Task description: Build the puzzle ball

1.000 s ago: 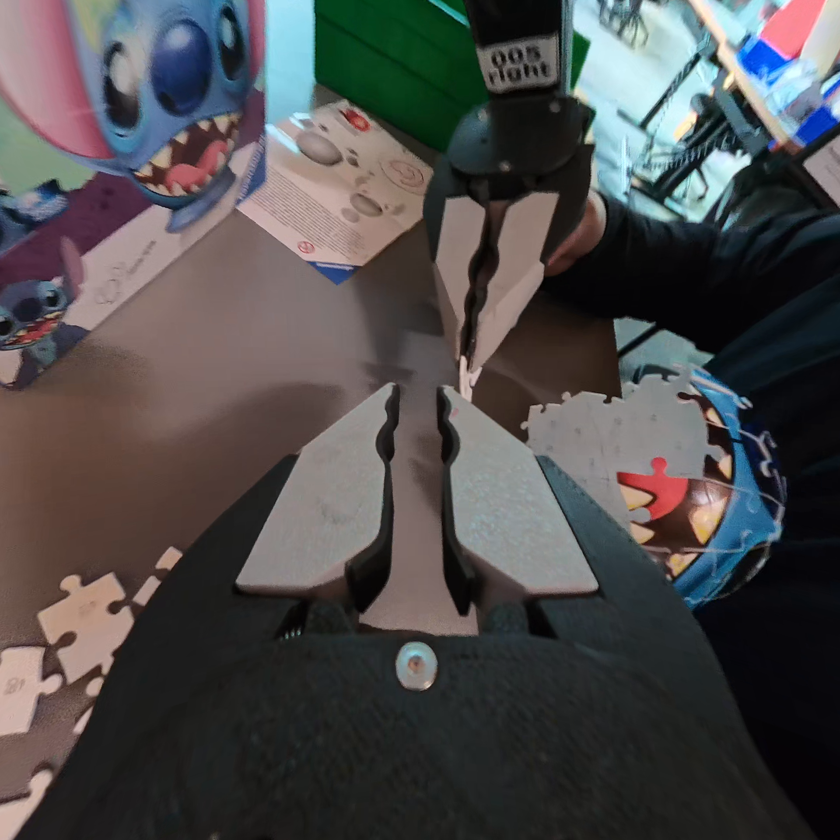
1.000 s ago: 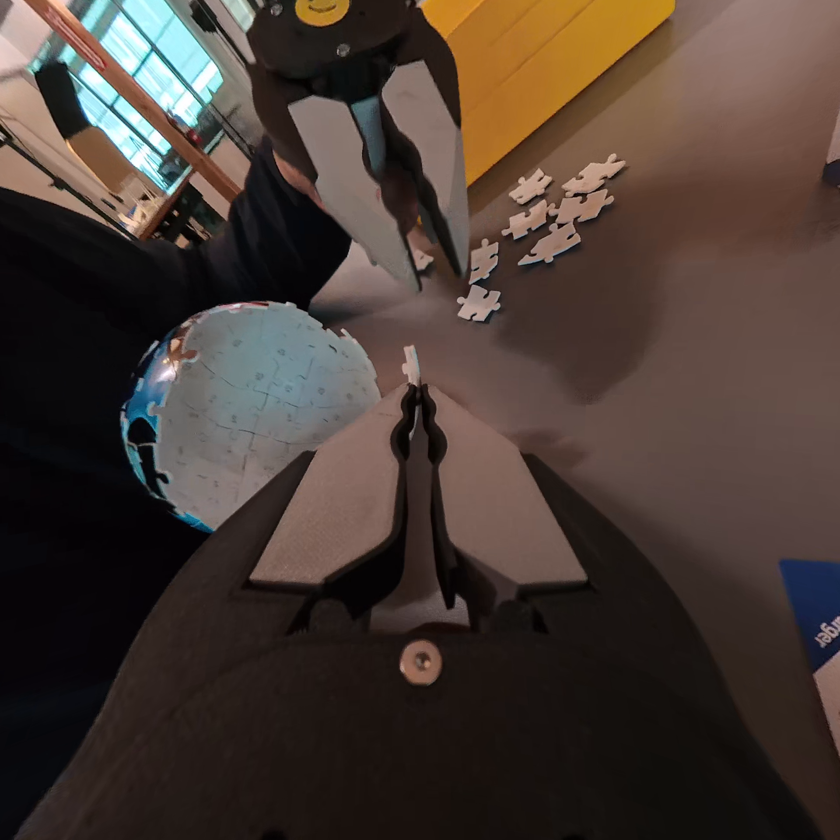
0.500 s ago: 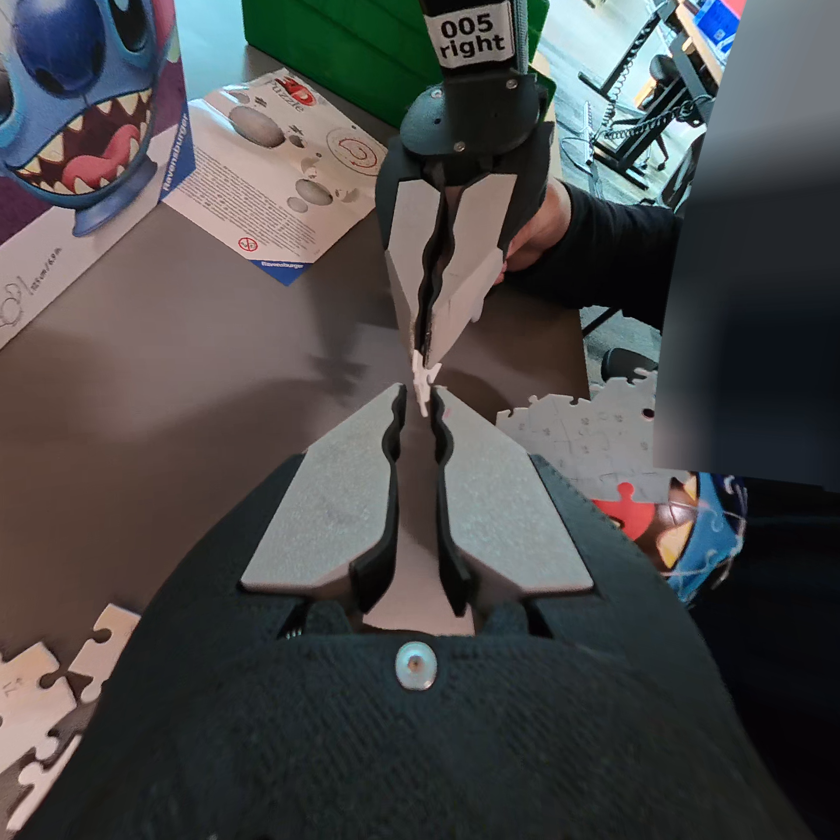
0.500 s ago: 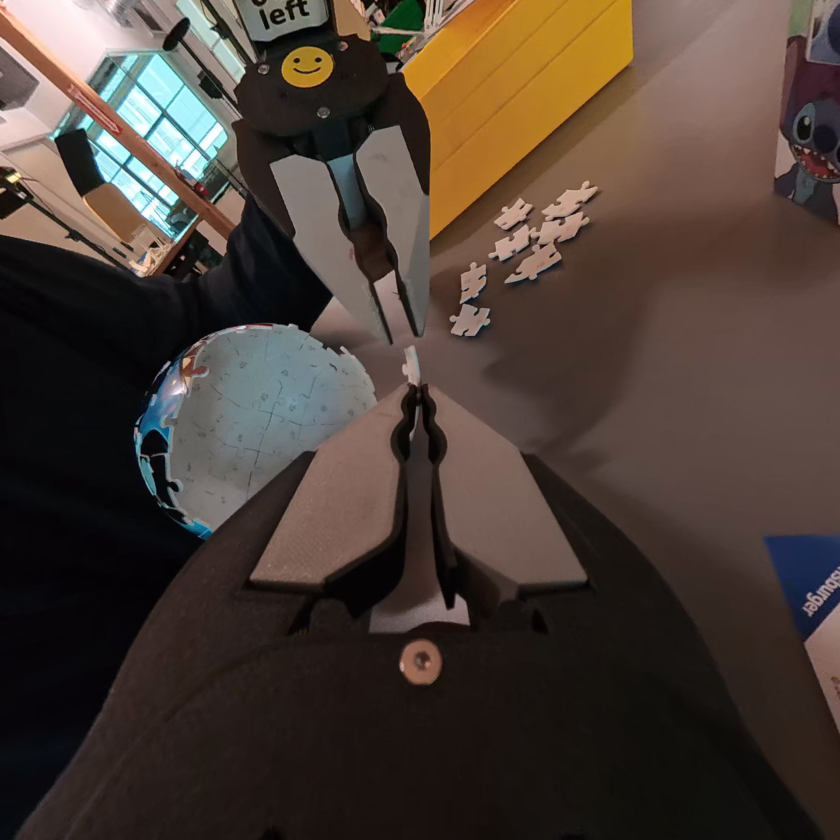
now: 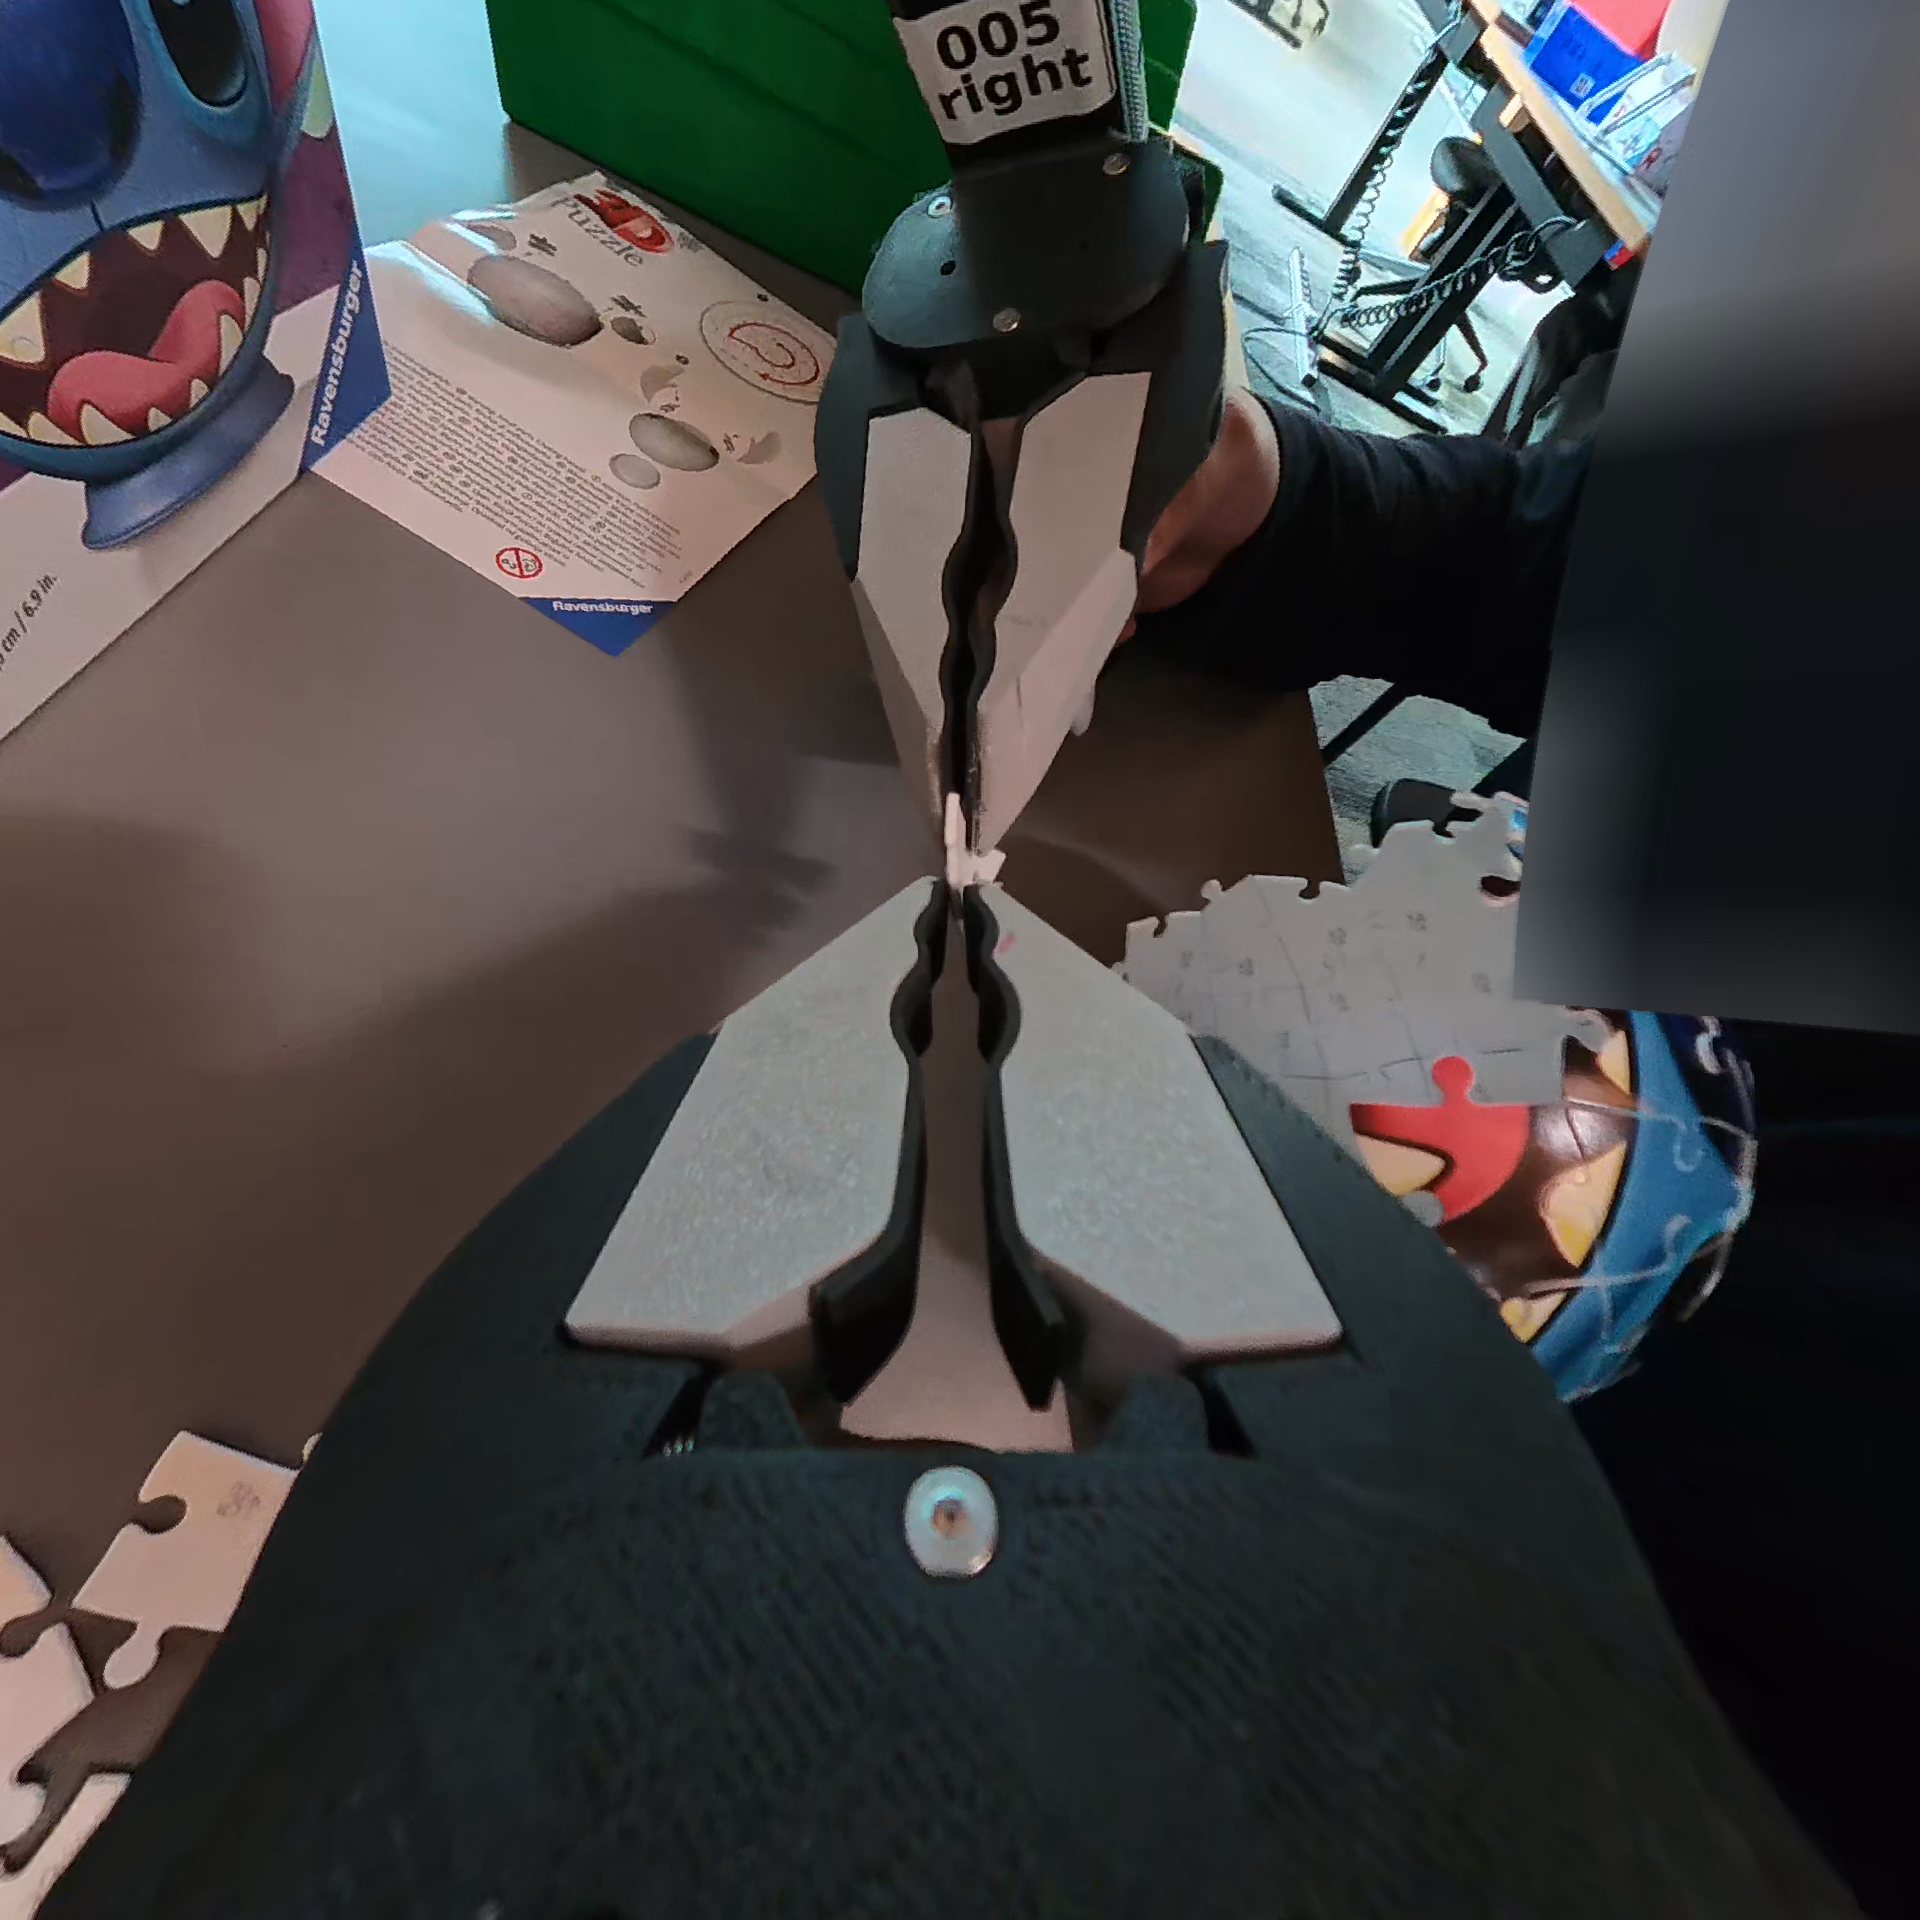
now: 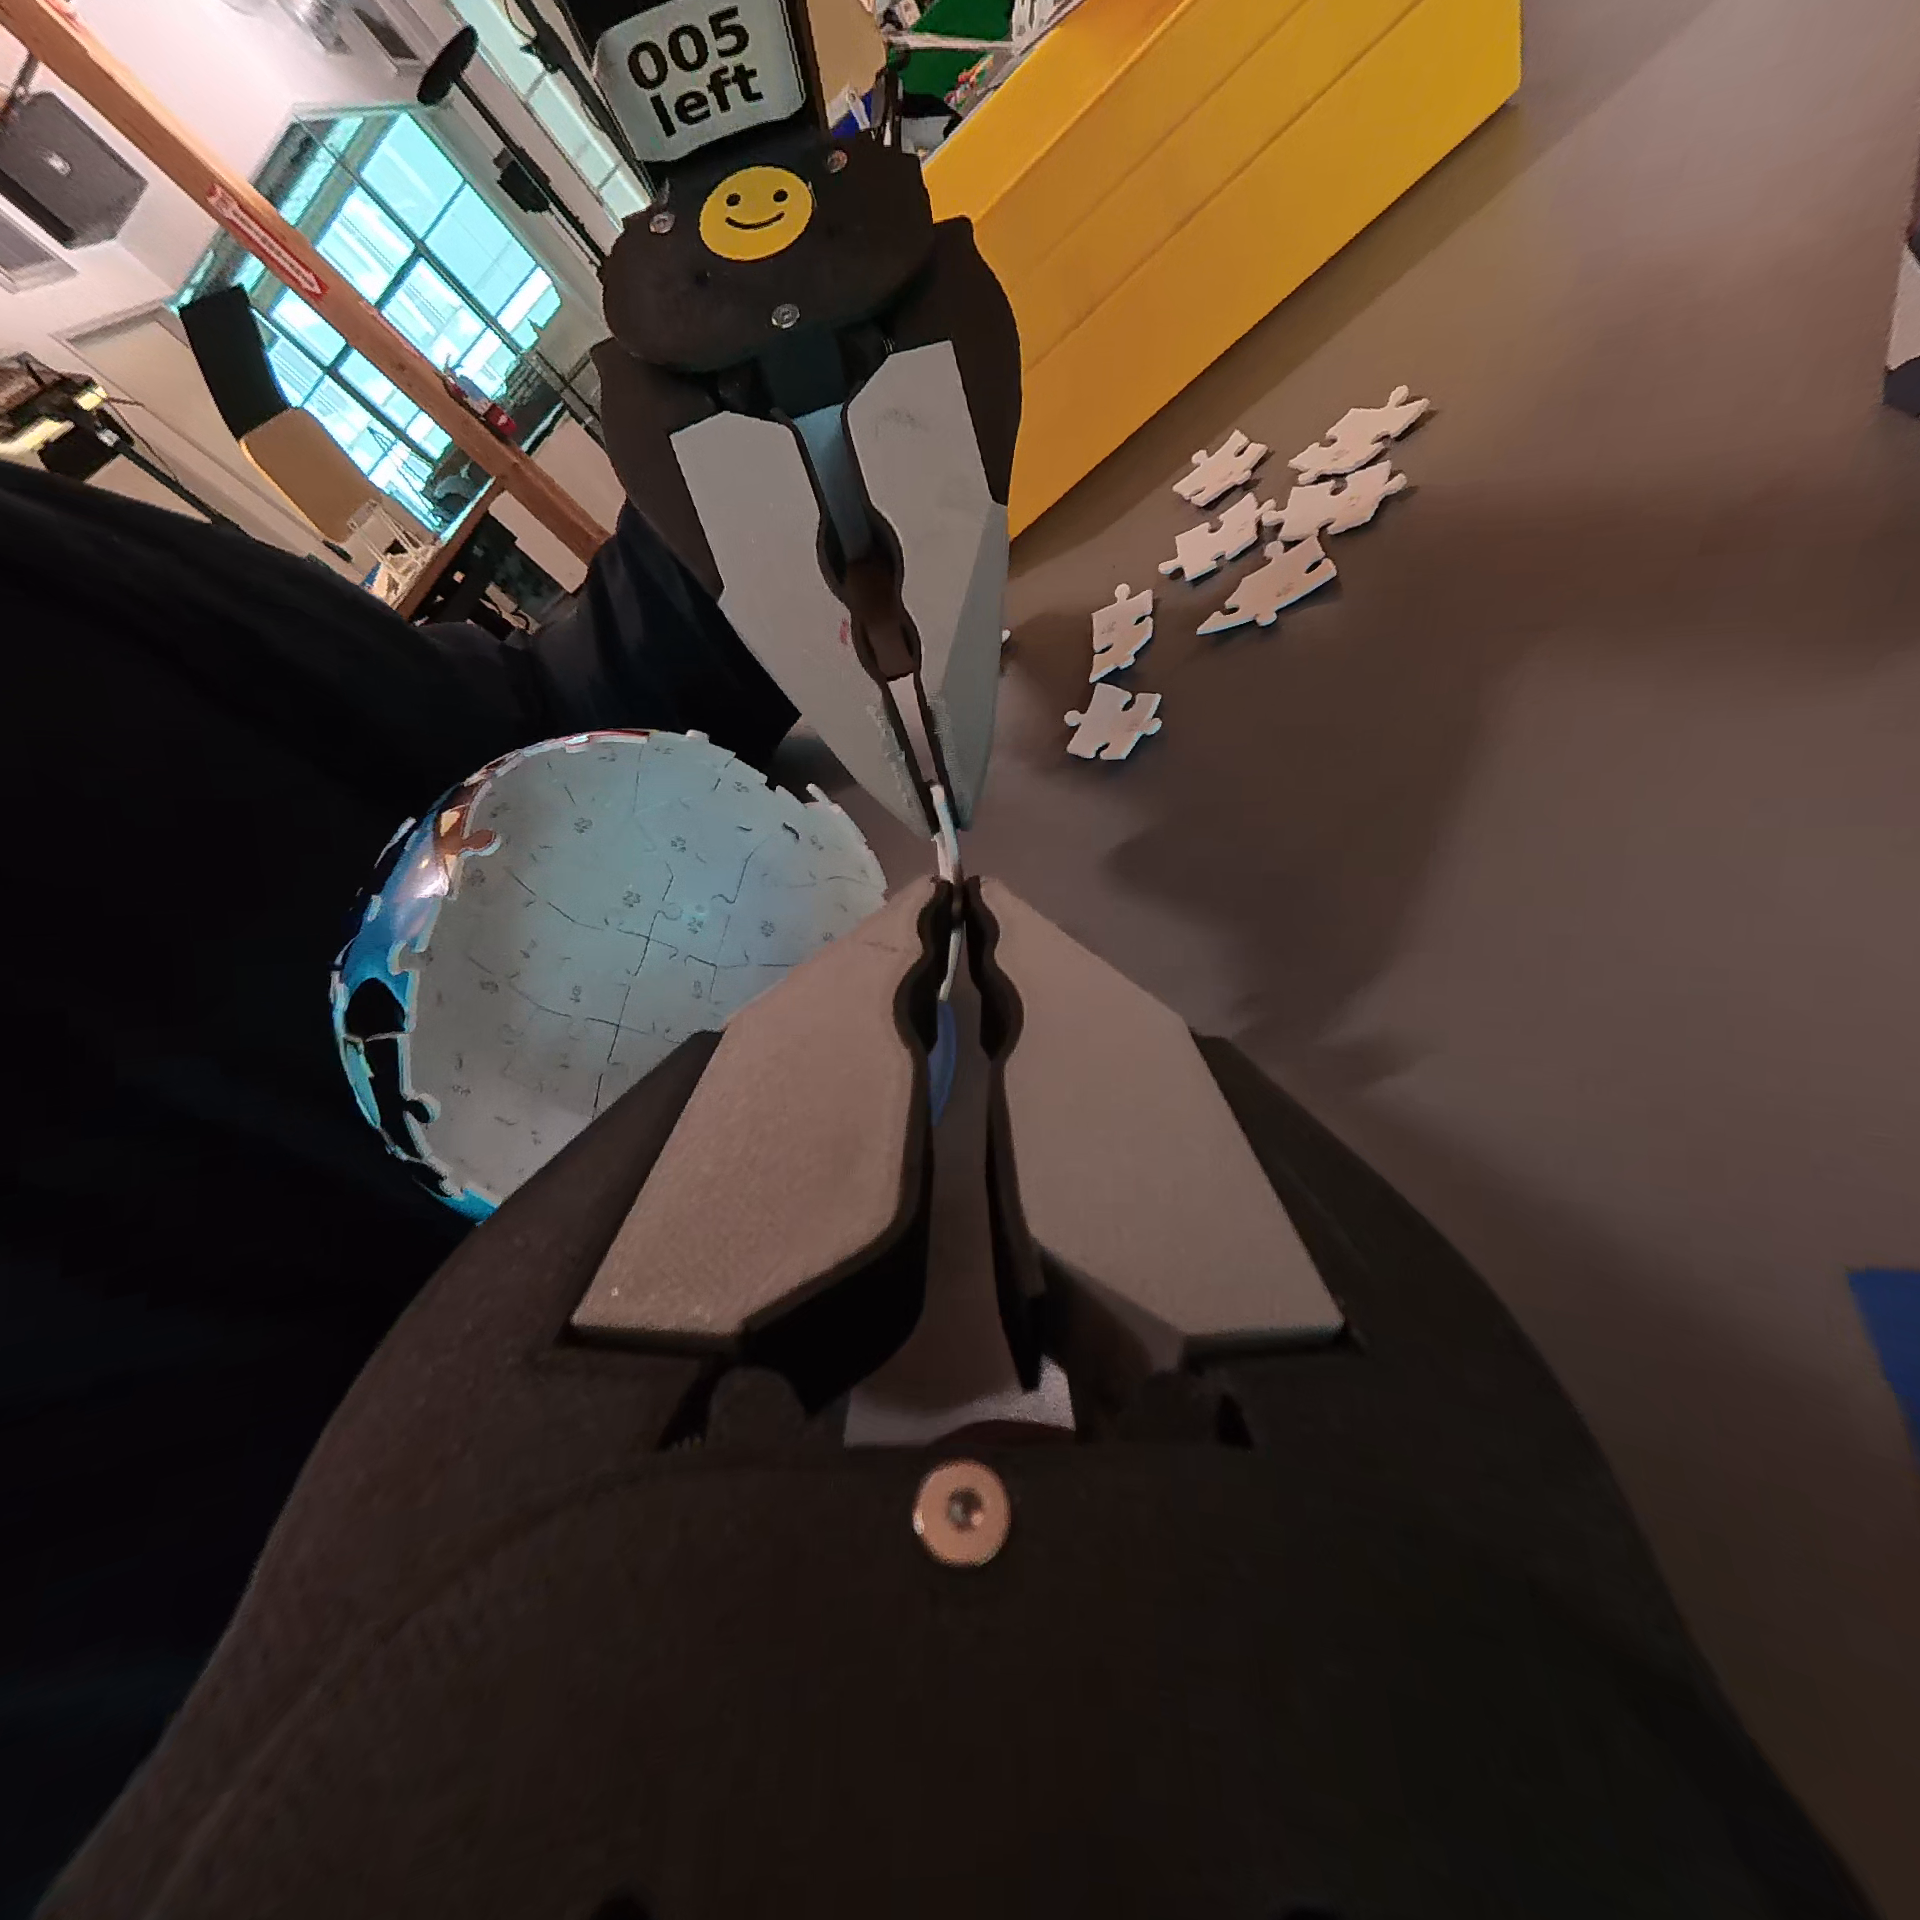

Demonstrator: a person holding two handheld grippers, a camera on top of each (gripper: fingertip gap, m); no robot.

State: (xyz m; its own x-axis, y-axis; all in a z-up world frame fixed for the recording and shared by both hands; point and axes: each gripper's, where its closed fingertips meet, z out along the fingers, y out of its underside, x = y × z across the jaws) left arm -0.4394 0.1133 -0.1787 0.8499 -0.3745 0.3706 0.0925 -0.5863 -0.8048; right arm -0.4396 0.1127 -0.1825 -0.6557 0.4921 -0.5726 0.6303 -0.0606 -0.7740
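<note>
Above the grey desk [image 5: 312, 790] the two tongs meet nose to nose, passing one small white puzzle piece [image 5: 961, 847] between them. The right tongs [image 6: 954, 896] are pinched tight on it, and the piece stands edge-on, poking out past their tips. The left tongs [image 5: 956, 902] have closed down almost to a slit around the piece's free end; in the right wrist view that end sits between their tips, but I cannot tell whether they truly grip it yet.

The piece looks thin, light and fairly stiff, with a slight curve, since it belongs on a sphere. I'd guess it could twist or slip if held only by a knob, so the safer hold is across its flat faces near the middle, leaving the tabs free to mate. Its long axis runs along the line joining the two tongs, thin edge towards both cameras.

The puzzle ball [image 6: 613, 956] is half built, an open shell sitting just beside the tongs on the person's side, pale inner face and ragged rim up, its blue printed outside showing at the edge. It looks fragile: I'd expect hard pressing to pop the joints.

Loose pieces [image 6: 1257, 551] lie well apart near a yellow box [image 6: 1247, 208], and the instruction leaflet [image 5: 582, 416] and the puzzle's carton [image 5: 156, 312] rest by a green box [image 5: 727, 114]
</note>
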